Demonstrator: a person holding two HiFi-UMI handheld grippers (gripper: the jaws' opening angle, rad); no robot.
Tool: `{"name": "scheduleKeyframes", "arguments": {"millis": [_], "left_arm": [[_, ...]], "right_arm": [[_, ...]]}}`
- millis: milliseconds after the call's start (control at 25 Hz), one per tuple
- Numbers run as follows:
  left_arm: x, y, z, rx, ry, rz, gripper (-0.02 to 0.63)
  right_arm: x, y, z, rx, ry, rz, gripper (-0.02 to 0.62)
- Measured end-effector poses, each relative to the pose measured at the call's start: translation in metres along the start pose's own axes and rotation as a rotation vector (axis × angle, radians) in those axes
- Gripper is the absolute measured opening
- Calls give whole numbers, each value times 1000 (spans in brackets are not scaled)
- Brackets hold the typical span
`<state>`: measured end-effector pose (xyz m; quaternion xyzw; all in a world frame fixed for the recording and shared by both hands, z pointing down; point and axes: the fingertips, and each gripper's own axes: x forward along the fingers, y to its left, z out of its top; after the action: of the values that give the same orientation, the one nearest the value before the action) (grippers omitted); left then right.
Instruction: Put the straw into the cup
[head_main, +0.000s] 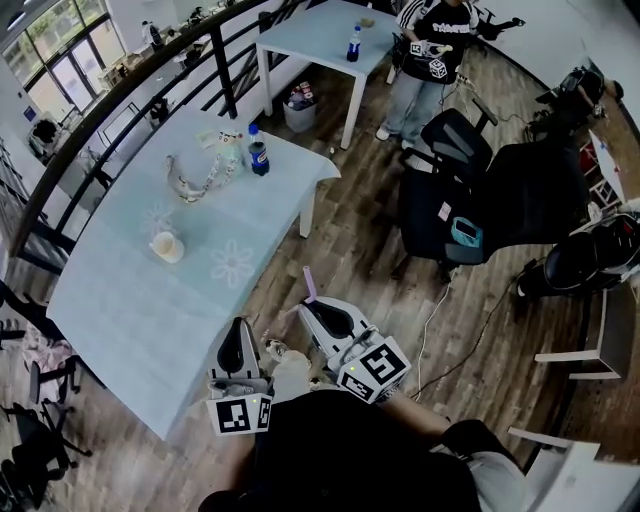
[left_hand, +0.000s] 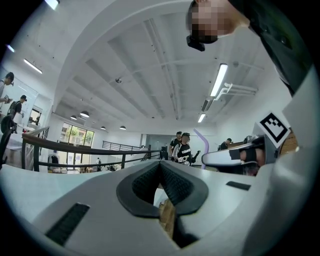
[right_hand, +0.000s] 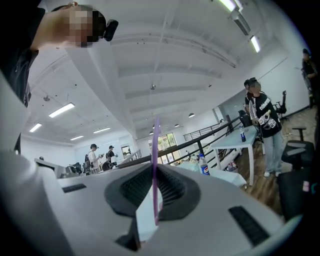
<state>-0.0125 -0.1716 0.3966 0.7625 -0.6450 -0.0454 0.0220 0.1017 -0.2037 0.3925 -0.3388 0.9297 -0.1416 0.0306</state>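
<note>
Head view: right tongs (head_main: 308, 308) clenched on the straw (head_main: 310, 283), a thin lilac tube held upright between ribbed dark pads, off the near right edge of the desk (head_main: 130, 300) and over wooden floor. Right gripper view confirms it: the straw runs straight up through the closed jaws. Left tongs (head_main: 238, 328) sit just left of them, pressed together with nothing between. The cup (head_main: 167, 246) is pale and round with its mouth up. It stands on the light blue cloth well to the far left, apart from both tongs; contents too small to read. A bottle (head_main: 258, 152) with a blue label, holding dark liquid, stands at the desk's far end beside clear crumpled plastic (head_main: 200, 172).
</note>
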Motion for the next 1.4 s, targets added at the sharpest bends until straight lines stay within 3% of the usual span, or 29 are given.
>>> {"name": "scheduleKeyframes", "arguments": {"millis": [600,1120,1400], "left_arm": [[88,100,18,15,-39,43,12],[96,154,19,7,-68,180,12],[108,181,13,7,-66,295,12]], "right_arm": [[143,-14,26,-33,-2,74,35],[215,6,22,-66,48,222,35],[259,6,16,-64,95,329,35]]}}
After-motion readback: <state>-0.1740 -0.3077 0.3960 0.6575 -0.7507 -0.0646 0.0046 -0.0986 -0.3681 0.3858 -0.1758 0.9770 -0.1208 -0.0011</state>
